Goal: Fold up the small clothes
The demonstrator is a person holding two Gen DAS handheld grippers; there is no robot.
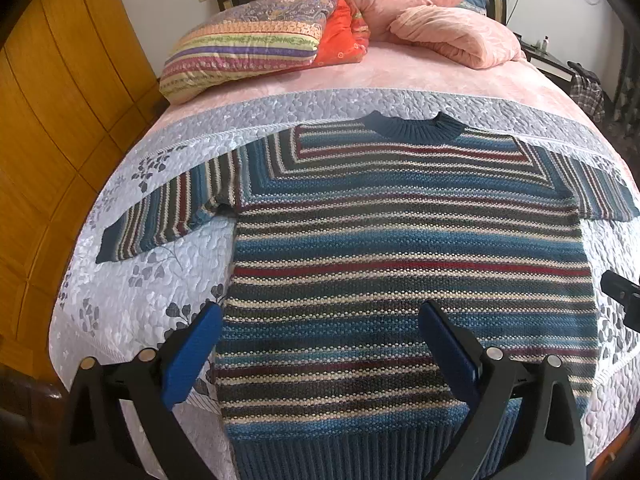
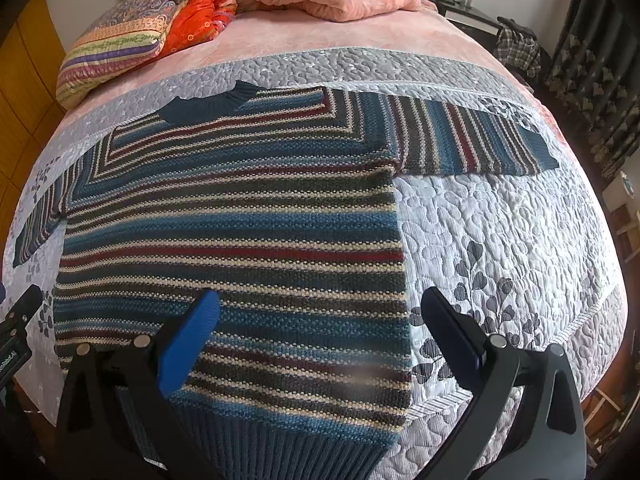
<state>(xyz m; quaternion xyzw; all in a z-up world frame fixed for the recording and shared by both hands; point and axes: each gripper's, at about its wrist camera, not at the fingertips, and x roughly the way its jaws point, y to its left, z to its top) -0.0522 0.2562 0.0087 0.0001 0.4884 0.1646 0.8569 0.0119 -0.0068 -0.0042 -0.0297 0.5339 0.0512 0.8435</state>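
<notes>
Sweater (image 1: 400, 248) lies flat on the quilt (image 2: 500, 240), long axis running from hem to collar away from both claws, and left gripper (image 1: 320, 344) and right gripper (image 2: 320, 336), both wide open and empty, hover above its hem corners, equally near.

No readable text, label, brand, number or sign in either view, faint marks at lower left of right wrist view illegible

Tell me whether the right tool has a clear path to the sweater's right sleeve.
Probably yes. The right tool is open above the hem, and only flat sweater and bare quilt lie before the sleeve.
</notes>
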